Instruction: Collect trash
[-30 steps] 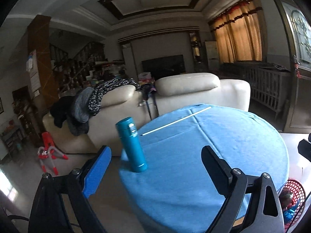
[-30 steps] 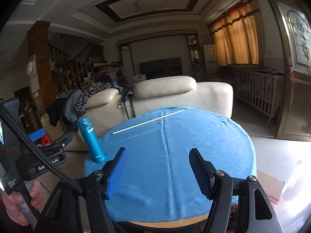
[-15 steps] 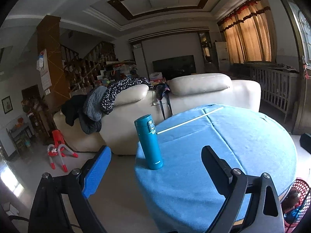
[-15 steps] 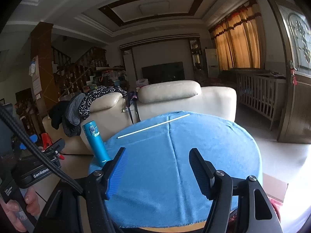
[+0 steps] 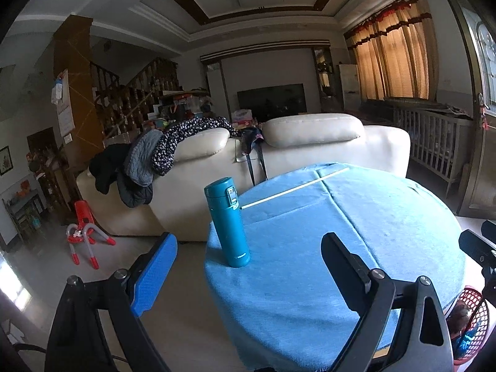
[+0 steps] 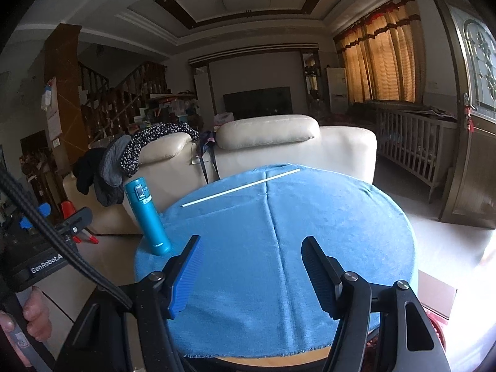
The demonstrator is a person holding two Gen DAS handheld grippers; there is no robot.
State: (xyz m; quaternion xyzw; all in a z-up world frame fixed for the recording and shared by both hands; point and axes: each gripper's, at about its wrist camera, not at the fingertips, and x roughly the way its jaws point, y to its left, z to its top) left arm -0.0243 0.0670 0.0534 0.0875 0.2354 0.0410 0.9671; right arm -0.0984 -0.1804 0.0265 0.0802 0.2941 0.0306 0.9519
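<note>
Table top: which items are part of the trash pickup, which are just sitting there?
Job:
- white stick, lying loose on the blue cloth, likely the trash
- red basket beside the table, likely the bin
- left gripper and right gripper, both open, empty

Lying about:
- teal flask, upright at the cloth's edge
- clothes on the sofa

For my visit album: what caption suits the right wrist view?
Open right gripper hovers over a round table's blue cloth, with a teal flask and thin white stick.
</note>
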